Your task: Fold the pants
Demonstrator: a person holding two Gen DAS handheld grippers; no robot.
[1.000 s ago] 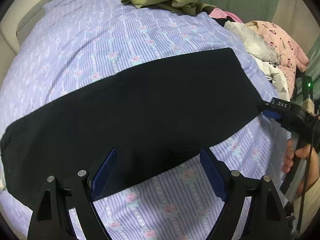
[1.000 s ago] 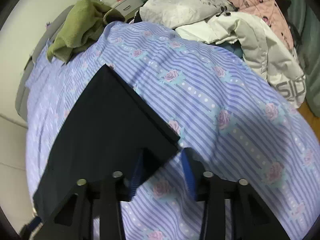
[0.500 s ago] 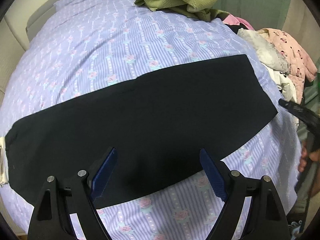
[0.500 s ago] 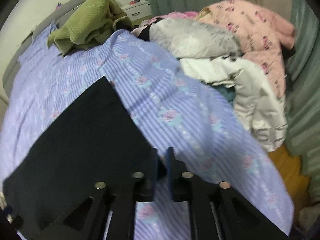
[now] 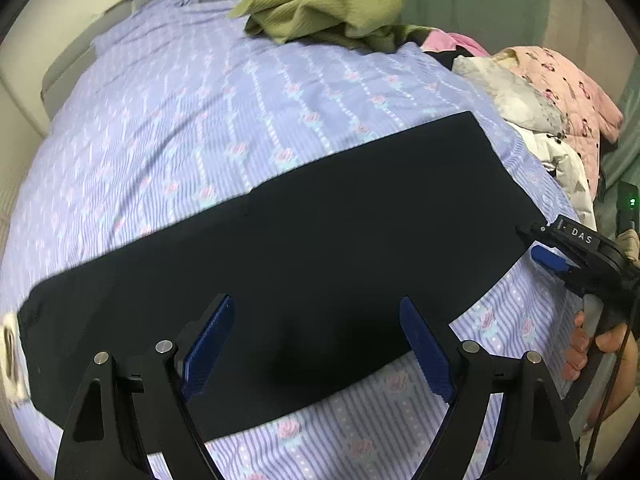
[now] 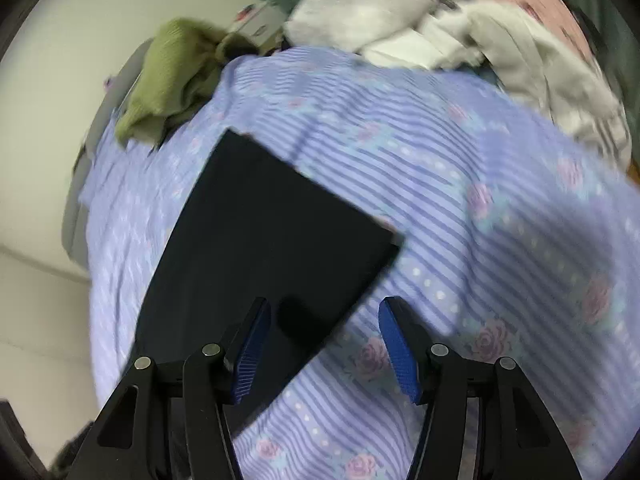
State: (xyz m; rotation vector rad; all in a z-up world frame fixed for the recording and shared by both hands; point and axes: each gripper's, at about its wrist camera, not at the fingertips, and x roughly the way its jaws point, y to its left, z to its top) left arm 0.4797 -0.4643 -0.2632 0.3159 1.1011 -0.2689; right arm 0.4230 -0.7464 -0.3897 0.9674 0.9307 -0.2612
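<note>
Black pants [image 5: 320,248] lie flat in a long band across a lilac flowered bed sheet [image 5: 240,100]. My left gripper [image 5: 314,304] hovers open over the band's near edge, touching nothing. In the right wrist view the pants' right end [image 6: 256,232] shows as a squared corner. The right gripper [image 6: 324,312] hangs over the near edge of that end. Its jaws are opening, with the cloth's edge lying below the gap and the pads pressing on nothing. From the left wrist view the right gripper [image 5: 548,256] sits just off the pants' right end, held by a hand [image 5: 588,344].
A green knit garment [image 5: 328,0] lies bunched at the far side of the bed. Pink, white and grey clothes [image 5: 560,92] are piled along the right side. A white tag [image 5: 10,352] shows at the pants' left end.
The right gripper's jaws stood nearly together half a second ago and now stand apart. It drew off to the right and came back to the pants' end. The left gripper stayed open.
</note>
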